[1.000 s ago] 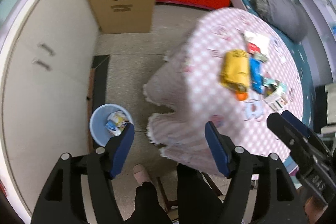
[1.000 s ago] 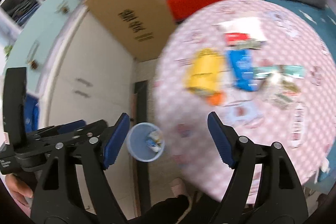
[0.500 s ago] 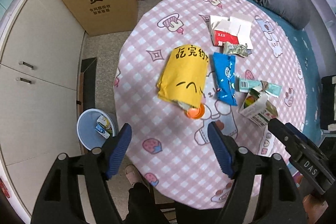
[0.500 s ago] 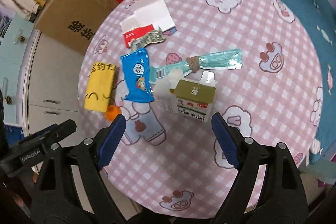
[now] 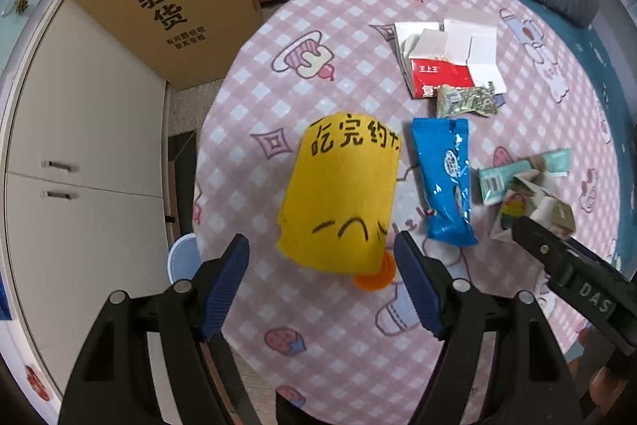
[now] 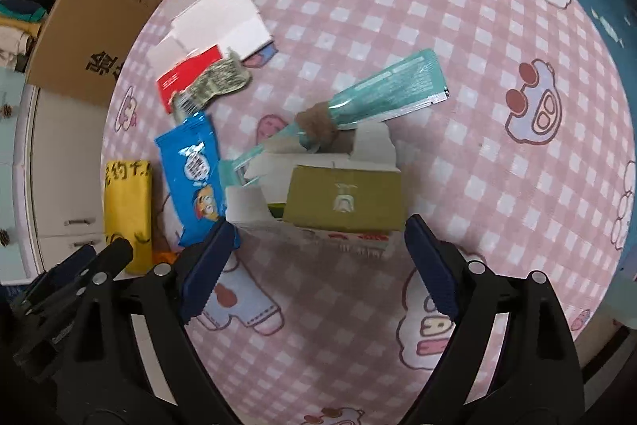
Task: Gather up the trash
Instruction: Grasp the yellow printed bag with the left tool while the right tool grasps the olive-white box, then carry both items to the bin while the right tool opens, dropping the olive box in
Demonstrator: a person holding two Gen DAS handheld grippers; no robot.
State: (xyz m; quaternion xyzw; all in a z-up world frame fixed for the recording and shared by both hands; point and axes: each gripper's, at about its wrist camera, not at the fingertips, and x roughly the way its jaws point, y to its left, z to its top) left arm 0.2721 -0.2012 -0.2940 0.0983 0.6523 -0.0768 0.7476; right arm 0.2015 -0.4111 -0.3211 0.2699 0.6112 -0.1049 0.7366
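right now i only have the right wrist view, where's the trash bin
observer: The left wrist view shows a light blue bin on the floor, by the table's edge on the cabinet side. Only part of it shows.
operator: is the left gripper holding anything
observer: No. The left gripper is open with nothing gripped, and the near end of the yellow bag shows between its fingers.
operator: what's the orange bit by that bag
observer: It's a round orange piece poking out from under the bag's near edge.
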